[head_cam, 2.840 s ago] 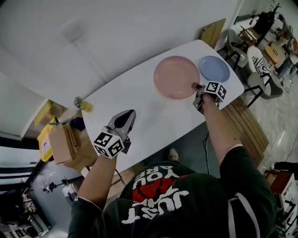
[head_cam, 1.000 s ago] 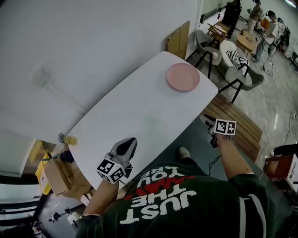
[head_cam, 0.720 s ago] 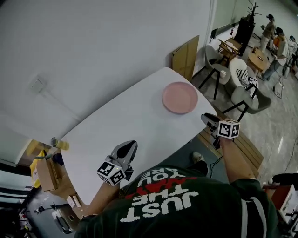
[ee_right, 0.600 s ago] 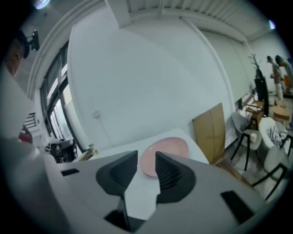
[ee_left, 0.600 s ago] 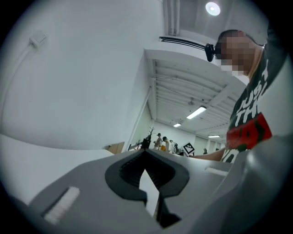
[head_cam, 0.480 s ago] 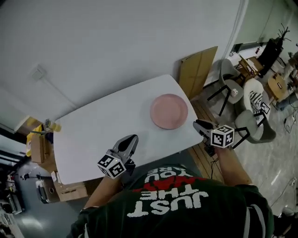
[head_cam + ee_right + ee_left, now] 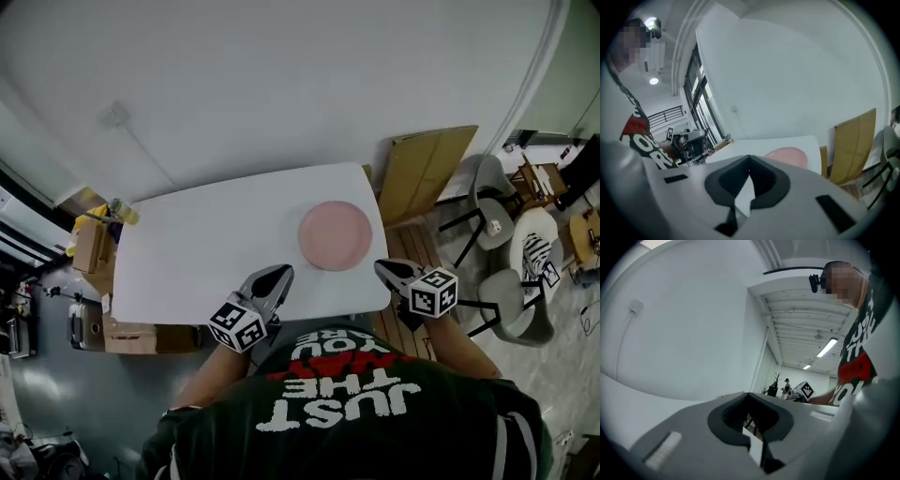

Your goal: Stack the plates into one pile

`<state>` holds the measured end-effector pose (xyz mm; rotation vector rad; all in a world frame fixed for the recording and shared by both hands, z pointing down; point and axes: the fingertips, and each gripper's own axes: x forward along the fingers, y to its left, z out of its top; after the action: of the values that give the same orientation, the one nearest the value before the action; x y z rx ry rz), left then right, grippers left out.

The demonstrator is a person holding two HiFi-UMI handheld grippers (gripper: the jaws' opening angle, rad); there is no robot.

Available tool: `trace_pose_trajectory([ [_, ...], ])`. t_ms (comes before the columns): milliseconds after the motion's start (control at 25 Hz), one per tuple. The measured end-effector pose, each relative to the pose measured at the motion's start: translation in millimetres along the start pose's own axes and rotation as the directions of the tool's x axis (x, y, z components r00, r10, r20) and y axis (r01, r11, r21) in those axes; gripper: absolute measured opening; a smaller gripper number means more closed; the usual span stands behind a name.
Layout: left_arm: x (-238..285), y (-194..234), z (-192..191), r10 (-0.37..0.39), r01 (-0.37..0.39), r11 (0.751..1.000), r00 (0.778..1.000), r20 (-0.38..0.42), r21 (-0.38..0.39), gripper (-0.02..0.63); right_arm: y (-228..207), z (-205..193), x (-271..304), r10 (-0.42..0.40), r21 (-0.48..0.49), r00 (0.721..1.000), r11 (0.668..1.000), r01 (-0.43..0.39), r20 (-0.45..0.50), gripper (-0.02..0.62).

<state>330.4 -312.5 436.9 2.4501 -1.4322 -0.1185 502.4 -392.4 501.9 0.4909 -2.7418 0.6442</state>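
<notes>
Nearest to me, the person in a dark shirt is bending both arms forward at the near side of the white table [image 7: 206, 244]. The left forearm [image 7: 212, 373] is reaching up and to the right, and the right forearm [image 7: 456, 337] is reaching up and to the left, so the two tools are pointing a little toward each other.

The left gripper [image 7: 278, 273] is hanging over the near edge of the table, about at its middle, with its nose pointing to the far right. Its jaws are pressed together at the tips and are pinching nothing. The right gripper [image 7: 382, 267] is hovering at the near right corner of the table, with its nose pointing to the far left. Its jaws are also pressed together, and nothing is sitting between them.

A little farther, the pink plate [image 7: 335, 234] is lying flat on the right part of the table, apart from both grippers and between the lines of their noses. Whether another plate is lying under it, I cannot tell.

Beyond the far right corner, a sheet of cardboard [image 7: 427, 169] is leaning against the white wall. To the right, some chairs [image 7: 525, 253] are standing on the floor. At the far left corner, a yellow bottle [image 7: 122, 212] is standing.
</notes>
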Motion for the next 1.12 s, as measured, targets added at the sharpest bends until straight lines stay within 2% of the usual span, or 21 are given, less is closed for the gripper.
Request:
trace_pose_trajectory([
  [160,-12,-1,-2,0.001,-0.001,1.0,1.0,0.011,-0.003,0.008,6,11,8,-0.033,-0.018,0.999,0.999,0.034,0.03,0.008],
  [320,-20,-6,-3,-0.002,0.002,1.0,1.0,0.018,0.011,0.008,14,5,11,-0.04,-0.069,0.999,0.997,0.039,-0.013,0.006],
  [520,-28,2,-4,0.0,0.0,1.0,1.0,0.01,0.001,0.008,23,6,14,-0.046,-0.104,0.999,0.994,0.044,-0.016,0.006],
  [1120,-31,11,6,0.022,-0.022,1.0,0.999,0.026,-0.001,0.008,20,2,7,-0.057,-0.107,0.998,0.993,0.055,-0.02,0.006],
])
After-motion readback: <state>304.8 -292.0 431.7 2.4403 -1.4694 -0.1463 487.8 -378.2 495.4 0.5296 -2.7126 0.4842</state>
